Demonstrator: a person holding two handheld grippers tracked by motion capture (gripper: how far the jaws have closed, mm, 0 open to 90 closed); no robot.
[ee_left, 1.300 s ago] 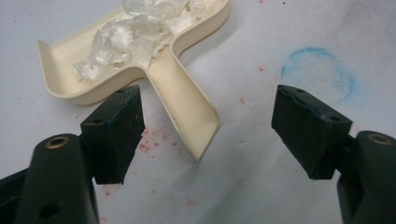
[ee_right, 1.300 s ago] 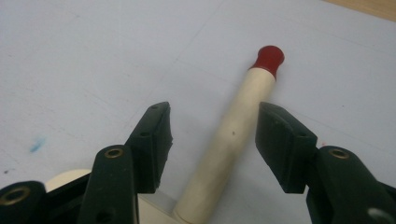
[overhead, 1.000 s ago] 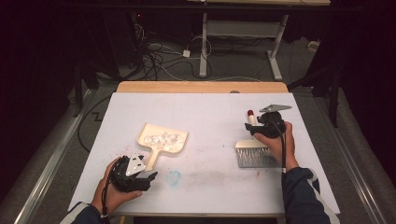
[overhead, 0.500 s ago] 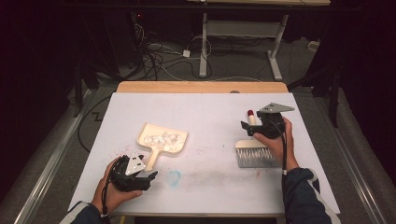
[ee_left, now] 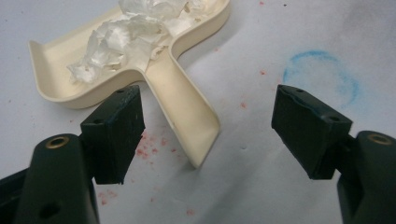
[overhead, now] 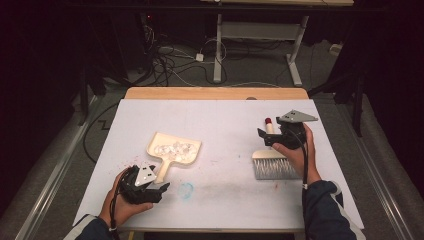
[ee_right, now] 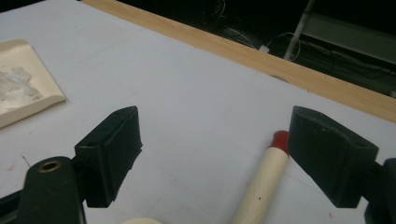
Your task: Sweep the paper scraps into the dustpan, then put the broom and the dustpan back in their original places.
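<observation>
I read this as the brush (overhead: 272, 159) just set down at about three o'clock on the surface (overhead: 220, 117); my right gripper (ee_right: 212, 154) has just been opening, its fingers (ee_right: 112, 149) now spread wide with the handle lying loose beside the right one. The dustpan (overhead: 172, 150), holding crumpled white scraps (ee_left: 123, 39), lies near nine o'clock, its handle between the spread fingers of my left gripper (ee_left: 208, 135), not pinched. I'd lift the right hand straight up, clear of the handle, and keep the pan level.
</observation>
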